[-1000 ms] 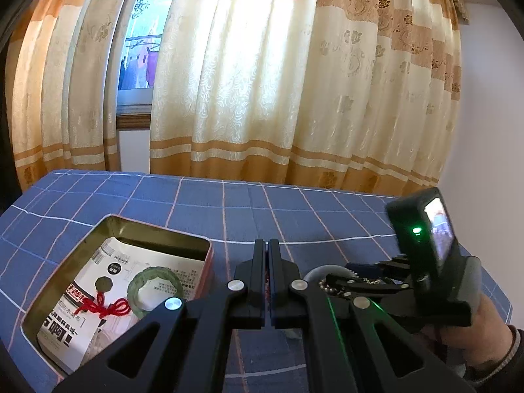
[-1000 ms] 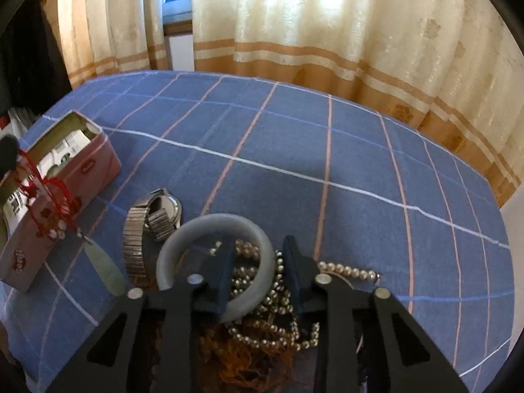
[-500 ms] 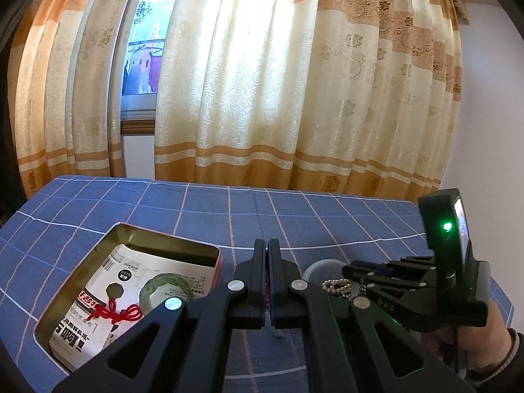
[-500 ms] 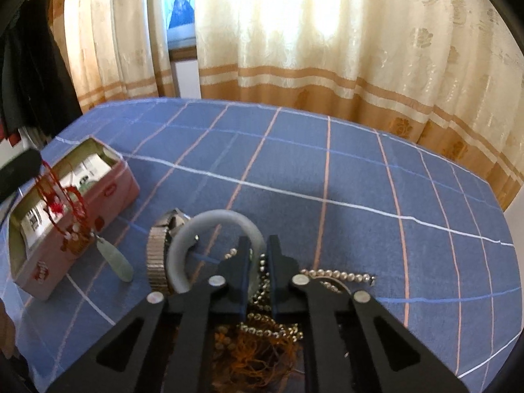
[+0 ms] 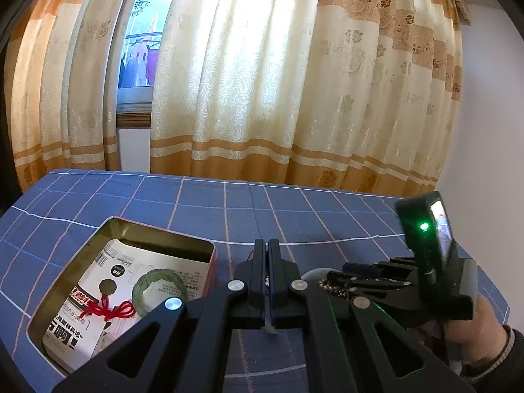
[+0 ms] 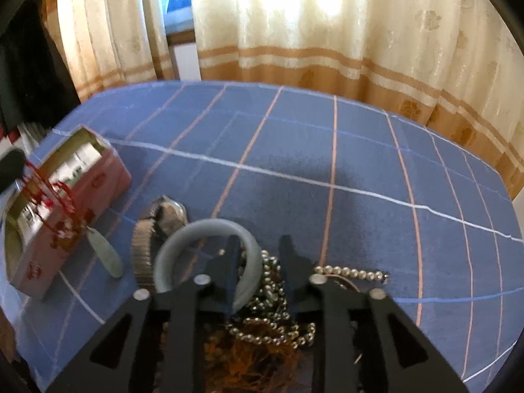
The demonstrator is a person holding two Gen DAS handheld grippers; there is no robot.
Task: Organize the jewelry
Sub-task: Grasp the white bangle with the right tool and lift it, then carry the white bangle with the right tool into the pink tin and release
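My left gripper (image 5: 266, 255) is shut on the red cord of a jade pendant (image 6: 104, 250), which hangs beside the pink tin box (image 6: 65, 229). In the left wrist view the open tin box (image 5: 209, 252) holds a leaflet, a green bangle (image 5: 160, 290) and a red-knotted charm (image 5: 106, 308). My right gripper (image 6: 258, 245) is open, its fingers either side of the rim of a pale grey-green bangle (image 6: 206, 229) on a heap of pearl beads (image 6: 271, 291). The right gripper also shows in the left wrist view (image 5: 357, 270).
A metal-band wristwatch (image 6: 157, 226) lies left of the grey bangle. A pearl strand (image 6: 350, 273) trails to the right. An orange tassel (image 6: 249, 357) lies under my right gripper. The blue checked cloth (image 6: 327, 163) ends at curtains (image 5: 262, 98) behind.
My right gripper was shut on the bangle rim half a second ago and has opened again. My left gripper still holds the pendant cord; both views have tilted upward a little.
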